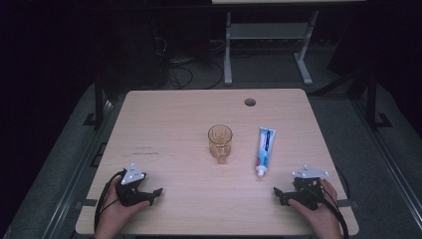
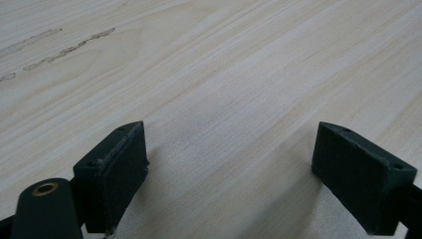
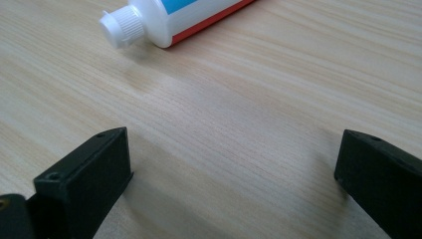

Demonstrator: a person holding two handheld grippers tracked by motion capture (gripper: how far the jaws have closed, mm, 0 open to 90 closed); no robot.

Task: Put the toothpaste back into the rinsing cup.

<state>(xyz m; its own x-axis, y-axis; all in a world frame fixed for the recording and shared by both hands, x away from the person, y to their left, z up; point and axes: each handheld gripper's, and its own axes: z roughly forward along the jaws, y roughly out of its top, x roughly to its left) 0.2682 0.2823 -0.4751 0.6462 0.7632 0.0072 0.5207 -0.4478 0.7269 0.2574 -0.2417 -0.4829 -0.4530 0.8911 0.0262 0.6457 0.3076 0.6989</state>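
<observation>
The bench (image 1: 169,129) is a pale wood-grain board with rounded corners, smooth and matt, with a small round cable hole (image 1: 250,102) near its far edge and a few faint scuff marks (image 2: 69,49) ahead of the left claw.

The left claw (image 1: 155,195) sits low over the near left part of the bench, held in a hand (image 1: 117,209). In the left gripper view its two blocky black pads (image 2: 117,169) stand wide apart with bare wood between them; they hold nothing.

The right claw (image 1: 278,195) sits at the near right, also in a hand (image 1: 318,211). Its jaws are spread wide in the right gripper view, empty, with only wood grain between the pads (image 3: 89,179).

A toothpaste tube (image 1: 265,149) lies flat just ahead of the right claw, its ribbed white screw cap (image 3: 122,26) pointing back toward it. The tube is glossy white plastic with blue print and a red band, apart from the pads.

Farther ahead and between the two claws stands a clear amber glass (image 1: 220,142), ribbed or patterned as far as the dim high view lets me tell, upright and near the tube without touching it.
</observation>
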